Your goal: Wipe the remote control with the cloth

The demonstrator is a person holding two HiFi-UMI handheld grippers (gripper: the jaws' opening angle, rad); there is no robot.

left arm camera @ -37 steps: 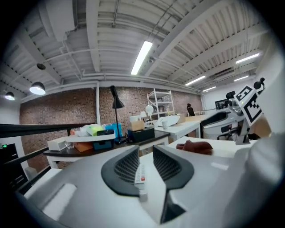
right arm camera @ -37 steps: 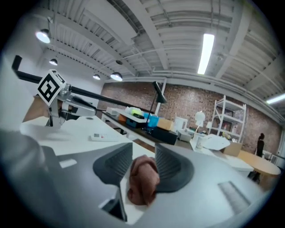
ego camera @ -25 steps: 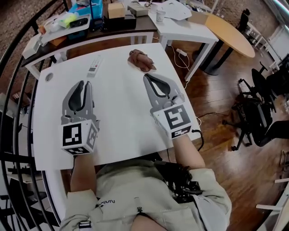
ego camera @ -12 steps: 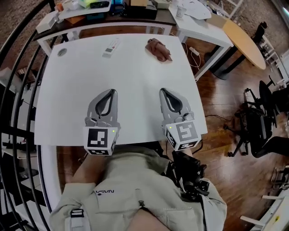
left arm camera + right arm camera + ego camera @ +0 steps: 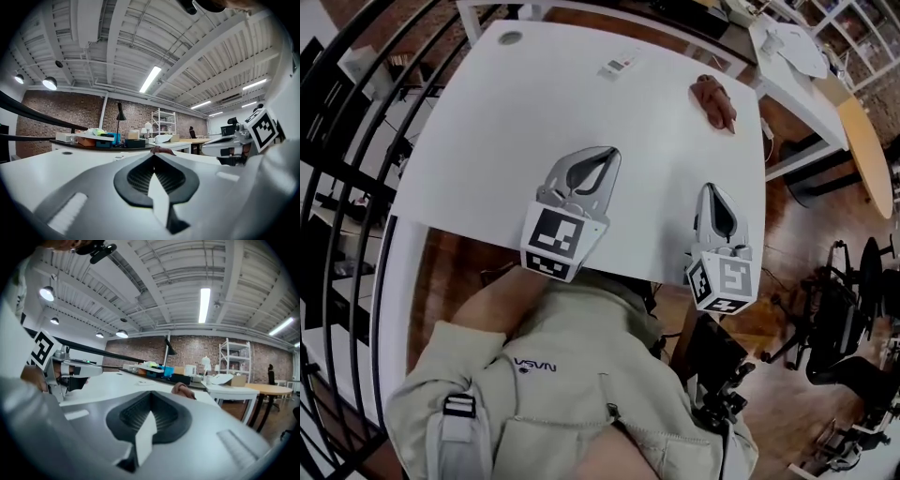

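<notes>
The white remote control (image 5: 619, 64) lies at the far side of the white table (image 5: 487, 141). To its right, near the far right edge, sits the crumpled brown cloth (image 5: 713, 100). My left gripper (image 5: 607, 153) rests low over the table's near part, well short of the remote; its jaws have just been closing and meet with nothing between them. My right gripper (image 5: 713, 188) is shut and empty at the near right edge. The left gripper view looks level over its closed tips (image 5: 153, 154) to the cloth (image 5: 161, 150). The right gripper view shows its shut tips (image 5: 151, 392) and the cloth (image 5: 183, 389) beyond.
A small grey disc (image 5: 509, 38) lies at the table's far left corner. A black curved railing (image 5: 356, 122) runs along the left. Another white table (image 5: 797, 47), a round wooden tabletop (image 5: 872, 141) and office chairs (image 5: 844, 300) stand to the right, over wooden floor.
Both grippers have drawn back toward the person and sunk, from mid-table to its near edge. The remote and the cloth have stayed where they were.
</notes>
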